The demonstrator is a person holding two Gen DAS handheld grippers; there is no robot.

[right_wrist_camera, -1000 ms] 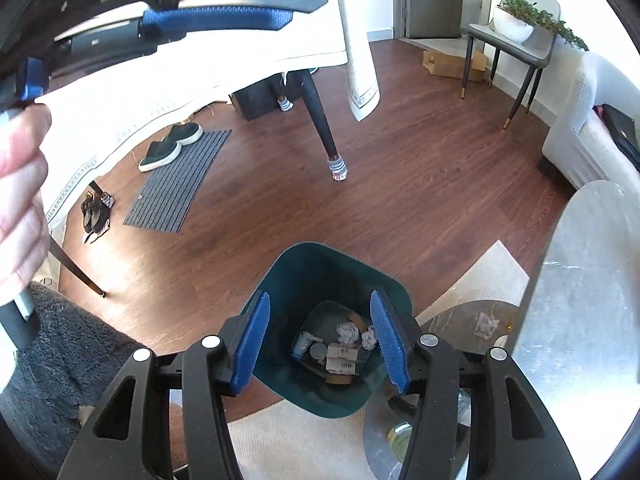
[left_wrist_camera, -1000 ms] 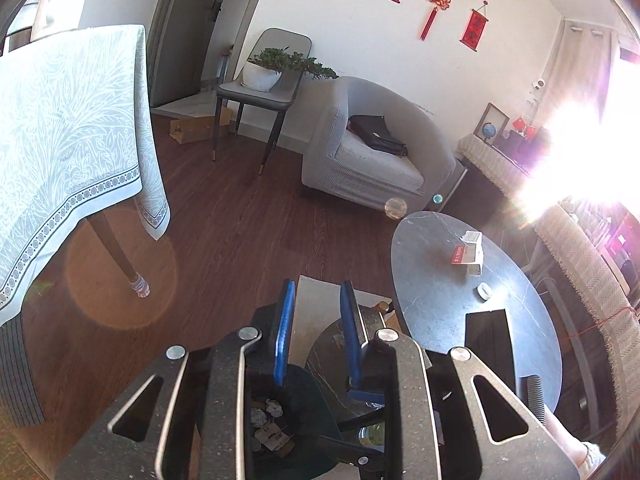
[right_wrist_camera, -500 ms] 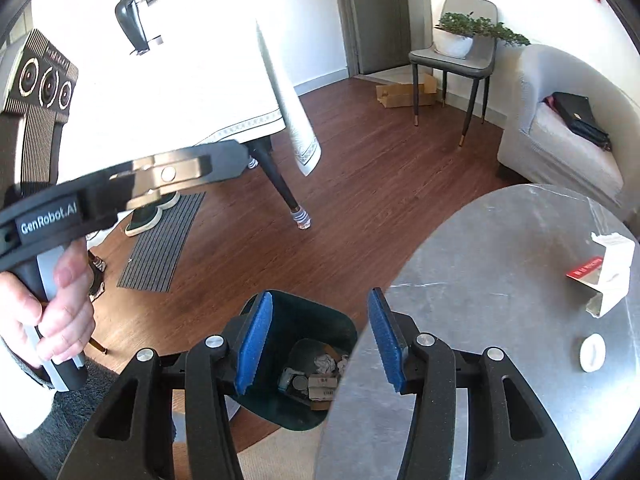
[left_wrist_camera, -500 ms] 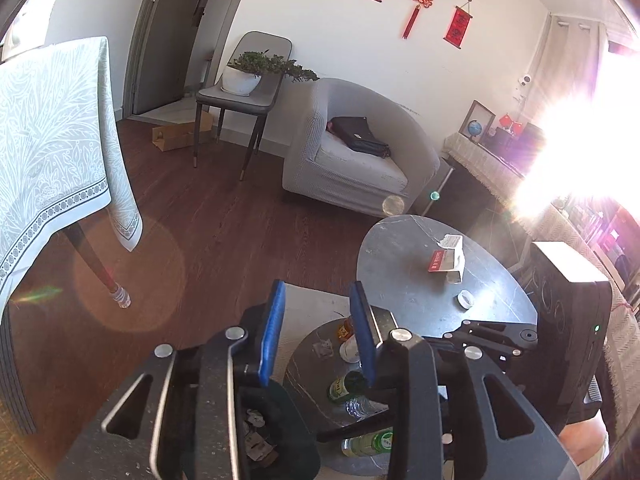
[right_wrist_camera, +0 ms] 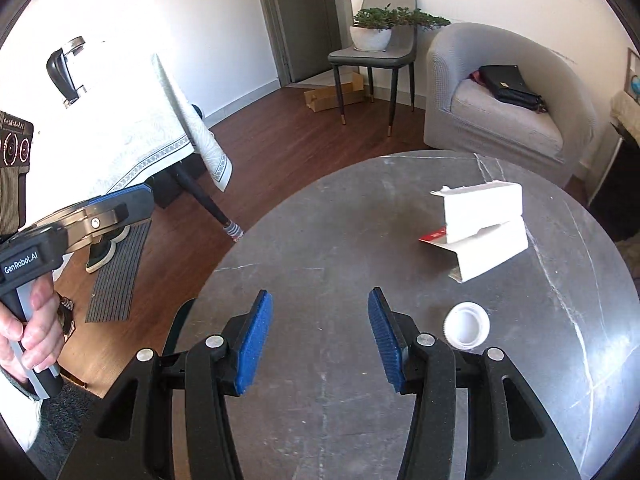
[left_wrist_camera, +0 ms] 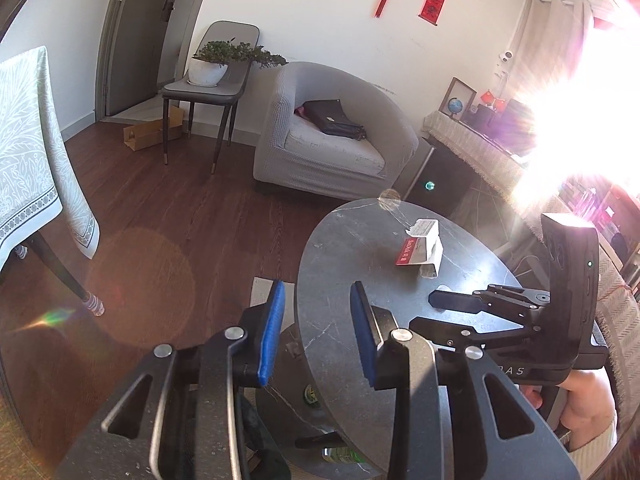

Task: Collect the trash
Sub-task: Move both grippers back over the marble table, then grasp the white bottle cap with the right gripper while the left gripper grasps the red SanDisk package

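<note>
Two tongs are showing, both empty. The right gripper (right_wrist_camera: 320, 336) is hanging over the dark round table (right_wrist_camera: 344, 216) with its blue pads parted and nothing between them. Just beside its right pad a white bottle cap (right_wrist_camera: 466, 325) is lying on the tabletop; farther ahead and to the right a torn white and red carton (right_wrist_camera: 482, 230) is sitting, well apart from the pads. The left gripper (left_wrist_camera: 316, 330) is standing open too, its jaws having just been opening with nothing between them, and is hovering at the near edge of the same table, carton (left_wrist_camera: 422, 246) ahead to its right. Below its pads a lower round shelf is carrying a green bottle (left_wrist_camera: 340, 456), partly hidden. A hand (right_wrist_camera: 34, 324) is gripping the left handle. Beyond the tongs a grey armchair (right_wrist_camera: 504, 120) is holding a black bag (right_wrist_camera: 508, 86); a chair with a potted plant (right_wrist_camera: 372, 28) is standing to its left.
</note>
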